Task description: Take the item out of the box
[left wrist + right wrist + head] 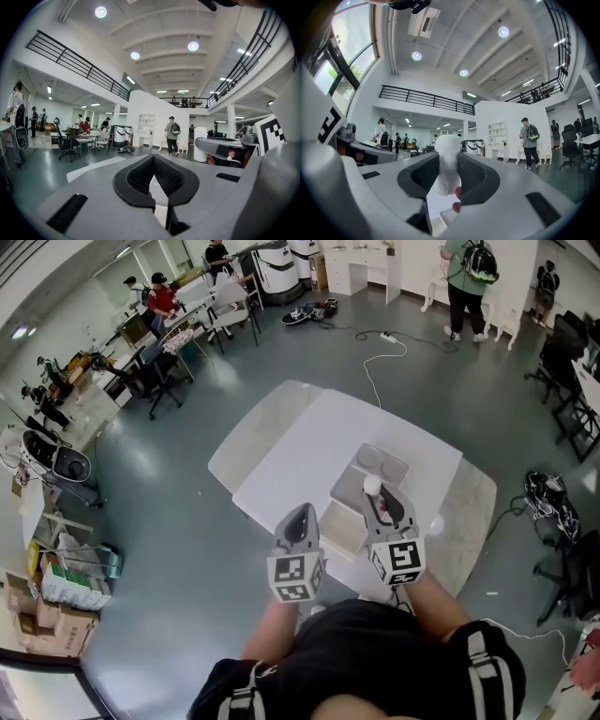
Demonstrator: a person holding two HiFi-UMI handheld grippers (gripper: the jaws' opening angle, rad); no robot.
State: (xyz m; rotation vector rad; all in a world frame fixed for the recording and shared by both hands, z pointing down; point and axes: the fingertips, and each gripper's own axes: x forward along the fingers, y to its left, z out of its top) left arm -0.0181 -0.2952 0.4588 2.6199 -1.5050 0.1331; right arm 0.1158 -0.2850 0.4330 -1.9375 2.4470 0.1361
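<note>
white item point(448, 149), clamped between right tongs point(449, 165)

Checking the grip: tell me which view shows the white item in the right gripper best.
Right gripper view: the white item fills the centre, pinched between the right gripper pads. Head view shows only a small white blob at its tip. Left gripper view: possibly a white shape, unclear.

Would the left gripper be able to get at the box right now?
Probably yes: the box lies just ahead of the left gripper, slightly to its right, with only bare table between.
</note>
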